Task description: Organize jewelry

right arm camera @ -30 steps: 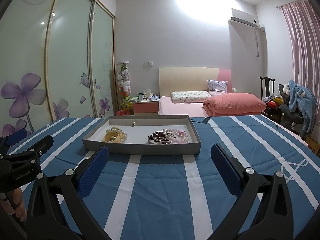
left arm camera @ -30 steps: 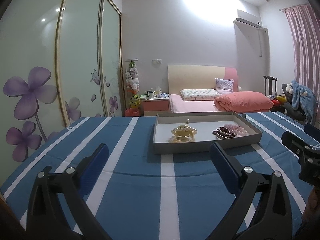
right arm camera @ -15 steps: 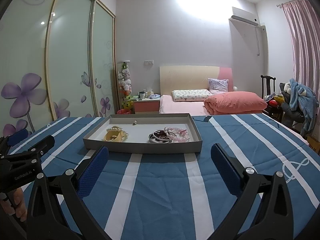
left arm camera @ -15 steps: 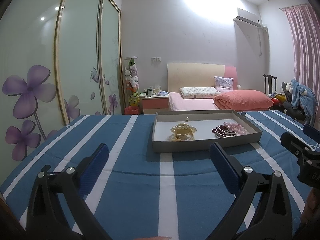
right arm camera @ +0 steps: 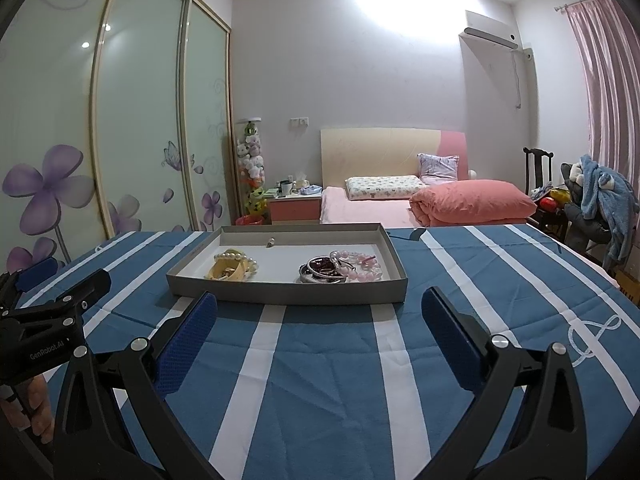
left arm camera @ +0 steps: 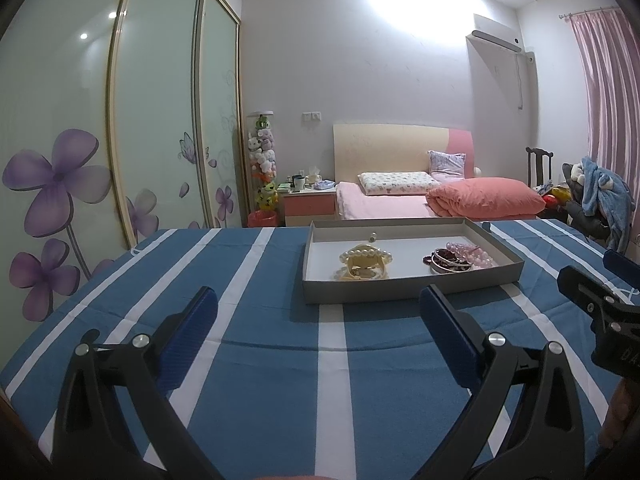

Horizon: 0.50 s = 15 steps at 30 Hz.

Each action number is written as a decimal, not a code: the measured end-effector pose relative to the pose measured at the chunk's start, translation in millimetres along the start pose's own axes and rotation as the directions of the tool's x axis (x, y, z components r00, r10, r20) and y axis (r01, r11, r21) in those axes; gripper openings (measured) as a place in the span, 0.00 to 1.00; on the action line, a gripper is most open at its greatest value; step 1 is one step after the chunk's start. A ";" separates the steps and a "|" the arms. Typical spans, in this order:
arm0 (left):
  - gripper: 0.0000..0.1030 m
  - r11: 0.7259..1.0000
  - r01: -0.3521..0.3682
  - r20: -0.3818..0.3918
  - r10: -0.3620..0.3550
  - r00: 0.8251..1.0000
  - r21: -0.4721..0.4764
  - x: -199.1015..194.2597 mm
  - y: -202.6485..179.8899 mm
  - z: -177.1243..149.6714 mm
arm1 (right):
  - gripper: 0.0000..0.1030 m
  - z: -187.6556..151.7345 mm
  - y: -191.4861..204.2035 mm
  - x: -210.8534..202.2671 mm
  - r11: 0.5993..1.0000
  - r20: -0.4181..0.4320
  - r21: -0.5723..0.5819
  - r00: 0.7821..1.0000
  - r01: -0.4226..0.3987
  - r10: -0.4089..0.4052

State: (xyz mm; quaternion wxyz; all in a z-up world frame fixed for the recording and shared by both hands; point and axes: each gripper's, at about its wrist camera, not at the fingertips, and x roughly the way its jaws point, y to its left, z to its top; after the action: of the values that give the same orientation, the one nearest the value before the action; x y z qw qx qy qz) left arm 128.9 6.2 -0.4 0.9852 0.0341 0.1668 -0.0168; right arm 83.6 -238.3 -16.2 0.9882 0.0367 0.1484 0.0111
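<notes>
A shallow grey tray sits on the blue and white striped tablecloth. In it lie a pearl and yellow hair clip, dark red bangles, a pink bead bracelet and a small ring-like piece at the back. My left gripper is open and empty, short of the tray. My right gripper is open and empty, just before the tray's front wall.
The striped table spreads around the tray. Beyond it are a bed with a salmon quilt, a nightstand, sliding wardrobe doors on the left and a chair with clothes on the right.
Both grippers have tilted and dropped slightly, so the tray sits a bit higher and closer in both views. Nothing was grasped or moved.
</notes>
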 end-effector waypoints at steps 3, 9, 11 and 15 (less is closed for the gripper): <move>0.96 1.000 -0.002 -0.001 0.002 1.000 0.000 -0.1 0.1 0.1 | 0.98 0.2 -0.1 -0.1 1.000 -0.001 0.001 1.000 0.000 0.000; 0.96 1.000 -0.001 0.000 0.001 1.000 0.001 -0.3 -0.5 0.2 | 0.98 0.6 -0.8 0.1 1.000 0.000 0.001 1.000 0.000 0.000; 0.96 1.000 0.000 -0.001 0.000 1.000 0.000 0.1 0.0 0.1 | 0.98 0.7 -1.1 0.2 1.000 -0.001 0.001 1.000 0.000 0.000; 0.96 1.000 0.001 -0.002 -0.001 1.000 0.001 0.7 -1.3 -0.1 | 0.98 0.8 -1.0 -0.1 1.000 -0.001 0.001 1.000 0.000 0.000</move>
State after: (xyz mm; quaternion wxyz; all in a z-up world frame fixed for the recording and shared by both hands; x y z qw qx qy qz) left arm 129.5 5.0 -0.8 0.9851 0.0344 0.1677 -0.0173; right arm 83.8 -239.3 -15.5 0.9881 0.0373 0.1489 0.0111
